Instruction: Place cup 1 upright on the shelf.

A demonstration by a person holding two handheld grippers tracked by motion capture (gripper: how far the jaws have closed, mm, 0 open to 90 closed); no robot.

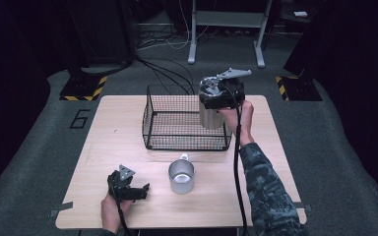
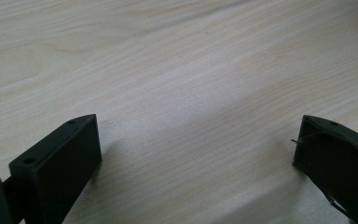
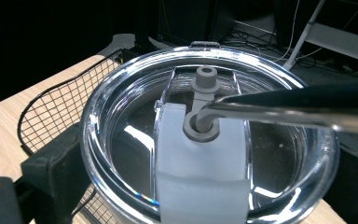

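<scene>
The tumbler (image 1: 210, 117) hangs in the air over the right wall of the basket (image 1: 150, 118), clamped by the right gripper (image 1: 220, 93) just below its lid (image 3: 205, 135). In the right gripper view the two black jaws press on the tumbler's sides under the clear lid, and a metal straw (image 3: 279, 107) goes through the grey hole in the lid. I judge that the grip is high on the body so the tumbler stays upright and the straw does not fall out while it goes into the basket, or out of it; which one I cannot tell.

In front of the basket a mug (image 1: 181, 175) stands upright on the table (image 1: 118, 147), well apart from the tumbler.

Left of the mug, the left gripper (image 1: 140, 191) rests low over the table with its jaws spread wide and nothing between them, probably waiting for its turn.
</scene>
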